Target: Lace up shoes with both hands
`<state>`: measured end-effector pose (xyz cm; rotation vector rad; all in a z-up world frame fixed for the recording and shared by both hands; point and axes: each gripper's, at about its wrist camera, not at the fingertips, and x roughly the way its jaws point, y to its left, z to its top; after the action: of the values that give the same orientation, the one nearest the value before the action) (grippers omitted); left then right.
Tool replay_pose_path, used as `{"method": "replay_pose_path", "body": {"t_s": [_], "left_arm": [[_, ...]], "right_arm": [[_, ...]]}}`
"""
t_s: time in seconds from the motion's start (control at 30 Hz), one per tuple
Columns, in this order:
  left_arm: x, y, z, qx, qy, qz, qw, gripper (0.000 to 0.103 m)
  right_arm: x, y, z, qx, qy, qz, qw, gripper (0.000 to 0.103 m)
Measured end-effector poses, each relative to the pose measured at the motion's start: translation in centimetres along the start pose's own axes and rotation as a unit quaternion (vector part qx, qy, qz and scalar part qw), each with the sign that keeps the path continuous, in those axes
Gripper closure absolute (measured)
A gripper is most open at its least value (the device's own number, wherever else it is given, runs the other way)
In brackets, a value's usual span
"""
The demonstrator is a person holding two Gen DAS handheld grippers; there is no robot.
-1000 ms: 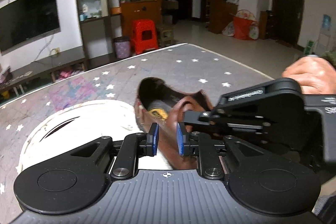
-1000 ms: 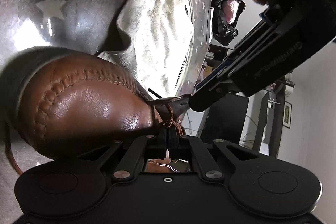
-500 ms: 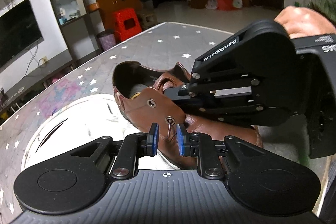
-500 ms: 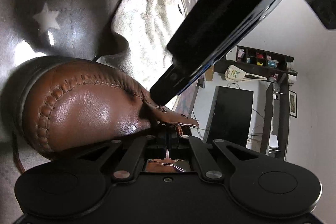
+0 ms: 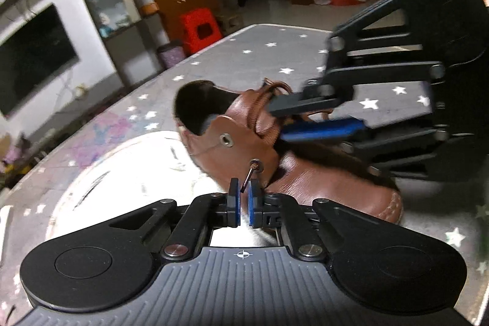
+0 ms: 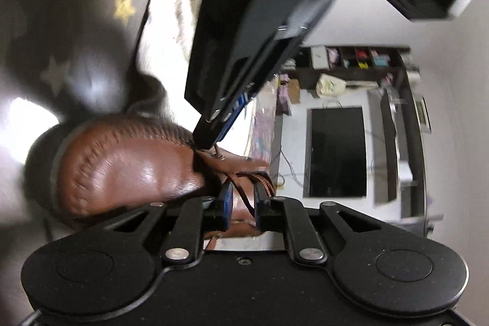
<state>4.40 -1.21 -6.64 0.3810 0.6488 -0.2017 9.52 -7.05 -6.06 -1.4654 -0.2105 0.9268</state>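
Observation:
A brown leather shoe (image 5: 305, 179) lies on the star-printed table cover (image 5: 259, 57), its toe toward the camera in the right wrist view (image 6: 128, 167). My left gripper (image 5: 243, 199) is shut on the thin lace tip (image 5: 248, 181), which pokes out of the lower eyelet (image 5: 256, 164) of the side flap. In the right wrist view the left gripper (image 6: 214, 139) reaches down onto the flap. My right gripper (image 5: 284, 121) sits over the tongue. Its jaws are opening, and brown lace strands (image 6: 241, 191) run loose between the parted pads of the right gripper (image 6: 243, 196).
A white cloth (image 5: 122, 173) lies under and beside the shoe. Beyond the table's far edge stand a red stool (image 5: 200, 29), a wall television (image 5: 30, 57) and shelves. The two grippers crowd close together over the shoe.
The left gripper's pads have closed on the lace tip sticking out of the eyelet. The right gripper's jaws, shut before, have parted around the laces, and it has lifted and rolled.

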Motion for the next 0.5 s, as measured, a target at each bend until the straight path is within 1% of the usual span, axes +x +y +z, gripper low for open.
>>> {"method": "replay_pose_path", "body": {"t_s": [0.03,0.07,0.1,0.13,0.23,0.27,0.33,0.43,0.5], "left_arm": [[-0.5,0.1,-0.2,-0.006,-0.003,0.022,0.9997,0.1],[-0.9,0.2,-0.3,-0.01,-0.006,0.035,0.9993,0.1],[-1.7,0.5,-0.6,-0.017,-0.012,0.063,0.9978,0.1],[-2.3,0.7,-0.8,-0.021,-0.017,0.081,0.9963,0.101],[-4.5,1.9,-1.2,-0.039,-0.031,0.127,0.9906,0.101],[-5.0,2.1,-1.3,-0.043,-0.033,0.138,0.989,0.101],[-6.7,3.1,-1.8,-0.06,-0.042,0.168,0.9831,0.101],[-8.8,4.0,-2.3,-0.07,-0.052,0.197,0.9764,0.1],[-10.0,4.4,-2.5,-0.074,-0.057,0.21,0.9732,0.1]], "right_arm": [[-0.2,-0.3,0.3,0.025,0.001,0.008,1.0,0.085],[-0.5,-0.7,0.4,0.068,0.003,0.023,0.997,0.085],[-0.5,-0.9,0.4,0.099,0.007,0.032,0.995,0.085],[-0.6,-1.1,0.5,0.126,0.01,0.04,0.991,0.085],[-0.2,-1.9,0.6,0.182,0.02,0.046,0.982,0.084],[-0.1,-2.1,0.6,0.197,0.023,0.045,0.979,0.084],[-1.1,-2.1,0.4,0.219,0.026,0.047,0.974,0.084],[-1.2,-2.0,0.4,0.231,0.033,0.045,0.971,0.084],[-1.3,-1.5,0.5,0.226,0.038,0.04,0.973,0.084]]}}
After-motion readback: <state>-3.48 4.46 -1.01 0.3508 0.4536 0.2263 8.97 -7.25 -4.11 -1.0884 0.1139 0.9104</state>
